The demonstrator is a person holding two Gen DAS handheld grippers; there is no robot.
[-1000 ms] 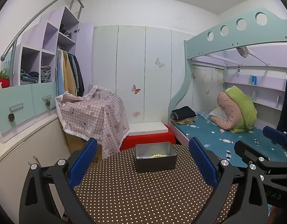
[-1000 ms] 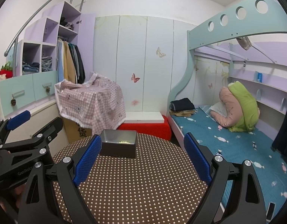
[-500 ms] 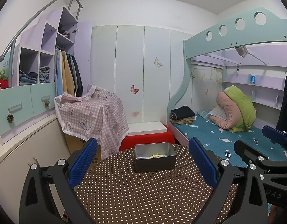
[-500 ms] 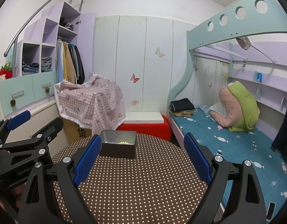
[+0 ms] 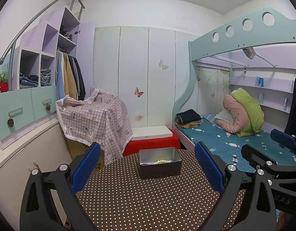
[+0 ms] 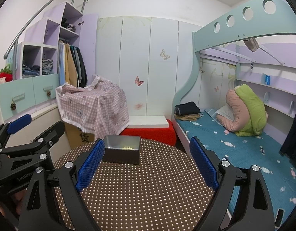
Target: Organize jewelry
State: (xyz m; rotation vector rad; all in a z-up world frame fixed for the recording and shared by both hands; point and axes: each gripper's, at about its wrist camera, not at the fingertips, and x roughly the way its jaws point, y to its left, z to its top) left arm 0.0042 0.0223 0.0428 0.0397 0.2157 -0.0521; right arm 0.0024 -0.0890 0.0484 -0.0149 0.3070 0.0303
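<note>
A dark metal box (image 5: 160, 164) stands at the far edge of the round dotted table (image 5: 148, 200). A pale yellow-green bead bracelet (image 5: 163, 161) lies inside it, beside some dark beads. In the right wrist view the box (image 6: 122, 152) sits far left, with the bracelet (image 6: 127, 148) in it. My left gripper (image 5: 147, 168) is open and empty, held above the table short of the box. My right gripper (image 6: 147, 166) is open and empty, to the right of the box. Each gripper shows at the edge of the other's view.
A bunk bed (image 5: 234, 140) with folded clothes and a rolled quilt (image 5: 244, 113) stands right of the table. A checked cloth covers a box (image 5: 94, 119) at the left. A red stool with a white board (image 5: 151, 140) stands behind the table.
The left wrist view has shifted slightly. Both grippers stay open and nearly still, and the box has not moved.
</note>
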